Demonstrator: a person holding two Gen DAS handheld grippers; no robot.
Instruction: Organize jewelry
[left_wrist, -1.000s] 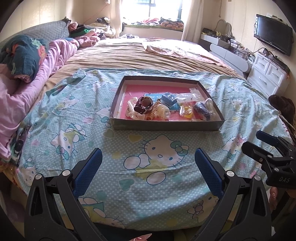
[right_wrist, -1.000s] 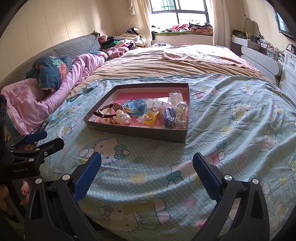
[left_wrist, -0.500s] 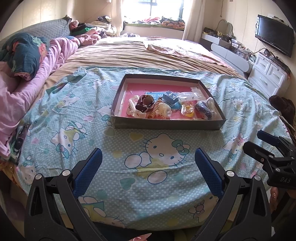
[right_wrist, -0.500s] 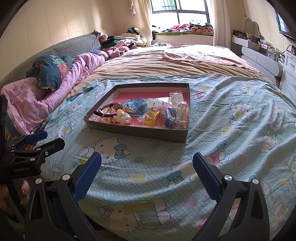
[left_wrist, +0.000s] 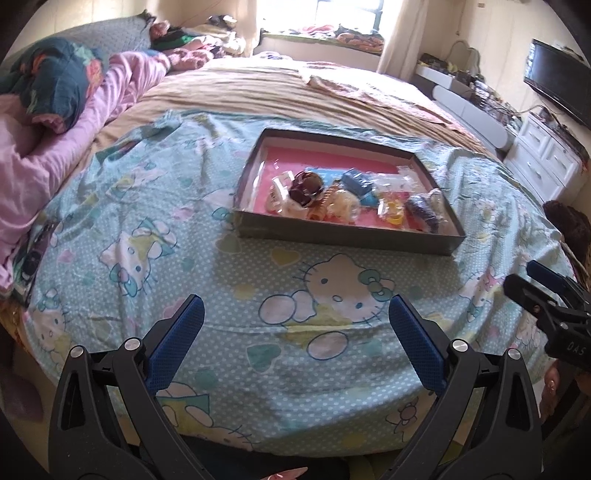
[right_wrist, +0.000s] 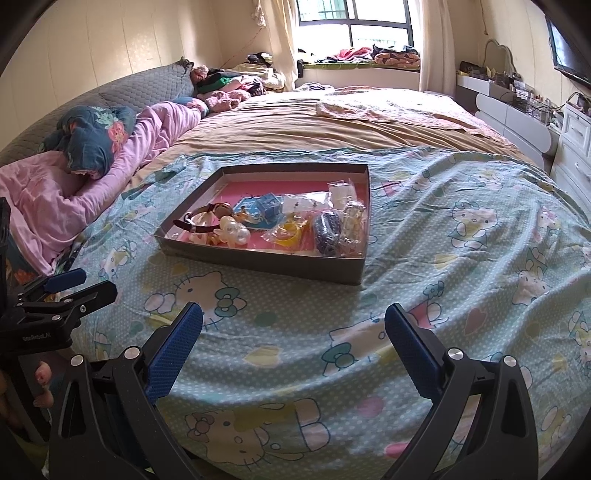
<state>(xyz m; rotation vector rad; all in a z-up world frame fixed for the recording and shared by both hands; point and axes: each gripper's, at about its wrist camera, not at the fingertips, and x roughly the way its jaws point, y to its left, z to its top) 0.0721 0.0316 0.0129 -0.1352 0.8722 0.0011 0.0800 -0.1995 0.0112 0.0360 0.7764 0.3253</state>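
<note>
On the bed's cartoon sheet (right_wrist: 461, 229), tray (right_wrist: 258, 264) of jewelry (right_wrist: 328, 229) sits ahead, well apart from both tongs. Left gripper (left_wrist: 295, 325) and right gripper (right_wrist: 293, 328) gape wide, empty. Approach low over near wall; pick one piece, avoid tangled bags.

One box (left_wrist: 347, 240), two hand-held grippers (left_wrist: 295, 317)

Daylight pours from the window (right_wrist: 354, 40) far ahead of the tongs, blown out to white glare in the left wrist view. The bed (left_wrist: 258, 295) is evenly lit, shadows soft. Fisheye bending curves the edges; corners go black.
</note>
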